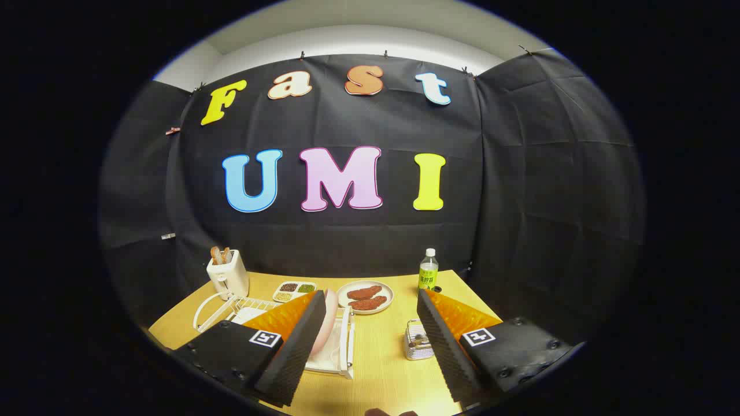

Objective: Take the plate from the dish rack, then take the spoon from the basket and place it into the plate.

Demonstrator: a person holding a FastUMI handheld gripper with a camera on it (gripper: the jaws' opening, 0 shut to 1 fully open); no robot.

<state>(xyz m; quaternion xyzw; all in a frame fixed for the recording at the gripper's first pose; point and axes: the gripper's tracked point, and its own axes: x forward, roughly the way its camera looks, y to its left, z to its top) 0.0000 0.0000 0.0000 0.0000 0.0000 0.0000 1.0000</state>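
Note:
A pink plate (330,323) stands on edge in the white wire dish rack (346,341), just past the inner side of my left finger, which hides part of the rack. A small metal basket (417,342) sits on the wooden table beside my right finger, with something shiny in it that I cannot make out as a spoon. My gripper (370,296) hangs open above the table, its fingers wide apart and nothing between them.
Beyond the fingers lie a white plate with two brown meat pieces (365,296), a green-labelled bottle (428,270), a divided condiment tray (293,290) and a white toaster with bread (227,276). The booth's black cloth wall closes the table's far side.

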